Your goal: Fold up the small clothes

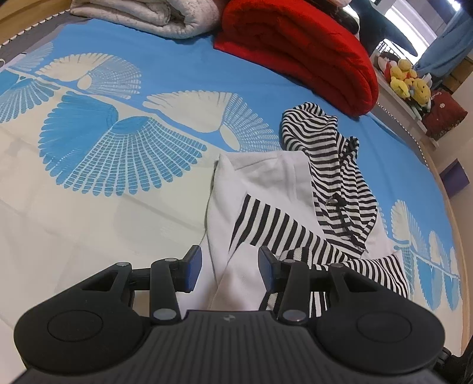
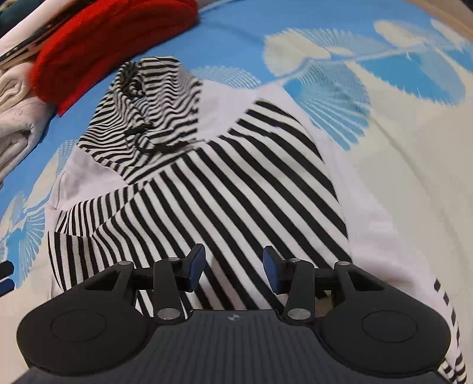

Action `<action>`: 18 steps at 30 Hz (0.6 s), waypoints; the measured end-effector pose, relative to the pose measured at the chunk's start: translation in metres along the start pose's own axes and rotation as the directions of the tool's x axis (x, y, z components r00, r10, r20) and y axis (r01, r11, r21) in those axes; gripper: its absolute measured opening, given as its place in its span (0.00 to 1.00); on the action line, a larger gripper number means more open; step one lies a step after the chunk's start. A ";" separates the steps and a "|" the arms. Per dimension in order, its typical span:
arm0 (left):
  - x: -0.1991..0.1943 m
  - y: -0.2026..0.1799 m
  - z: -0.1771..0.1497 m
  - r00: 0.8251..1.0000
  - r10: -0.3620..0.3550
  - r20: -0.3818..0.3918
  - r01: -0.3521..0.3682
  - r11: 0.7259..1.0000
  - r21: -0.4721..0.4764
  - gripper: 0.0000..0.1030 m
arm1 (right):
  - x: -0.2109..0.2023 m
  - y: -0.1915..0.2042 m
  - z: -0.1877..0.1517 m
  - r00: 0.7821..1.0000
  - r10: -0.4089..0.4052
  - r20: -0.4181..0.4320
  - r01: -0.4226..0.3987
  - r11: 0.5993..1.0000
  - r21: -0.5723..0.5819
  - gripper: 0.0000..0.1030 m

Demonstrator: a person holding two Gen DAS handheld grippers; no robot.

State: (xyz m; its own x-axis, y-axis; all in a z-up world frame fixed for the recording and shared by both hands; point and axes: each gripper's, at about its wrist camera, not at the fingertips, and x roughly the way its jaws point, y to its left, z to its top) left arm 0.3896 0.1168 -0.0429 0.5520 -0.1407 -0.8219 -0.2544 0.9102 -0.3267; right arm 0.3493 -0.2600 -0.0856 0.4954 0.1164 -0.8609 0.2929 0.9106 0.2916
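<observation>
A small white garment [image 1: 266, 183] with a black-and-white striped hood [image 1: 325, 147] and striped sleeves [image 1: 280, 230] lies on the bed. One sleeve is folded across the white body. My left gripper [image 1: 230, 270] hangs open just above the garment's white near edge, with nothing pinched between its blue pads. In the right wrist view the striped sleeve [image 2: 236, 192] spreads over the white body [image 2: 384, 221], and the hood [image 2: 153, 112] lies crumpled beyond it. My right gripper [image 2: 233, 265] hovers open over that sleeve, and its pads are not pressing on the cloth.
The bedsheet [image 1: 118, 133] is blue and cream with fan patterns. A folded red blanket [image 1: 295, 53] and a pale quilt [image 1: 142, 17] lie at the far end. Yellow plush toys [image 1: 408, 79] sit on a ledge past the bed's right edge.
</observation>
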 end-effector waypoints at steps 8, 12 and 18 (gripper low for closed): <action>0.004 0.001 -0.001 1.000 -0.009 -0.013 0.009 1.000 -0.009 0.45 | -0.011 -0.007 0.008 1.000 0.008 0.029 -0.008 1.000 0.010 0.44; 0.006 0.009 0.000 1.000 -0.012 -0.024 0.011 0.999 -0.037 0.45 | -0.011 -0.010 0.010 1.000 0.004 0.026 -0.004 1.000 0.026 0.44; 0.012 0.005 -0.005 0.997 -0.046 -0.058 0.044 0.999 -0.032 0.45 | -0.020 -0.015 0.020 0.998 0.026 0.054 -0.029 0.998 0.053 0.44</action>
State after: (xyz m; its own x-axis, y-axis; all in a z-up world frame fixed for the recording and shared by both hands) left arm 0.3911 0.1178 -0.0568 0.5159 -0.2046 -0.8319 -0.2550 0.8903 -0.3772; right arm 0.3510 -0.2845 -0.0641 0.5462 0.1188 -0.8292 0.3211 0.8846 0.3383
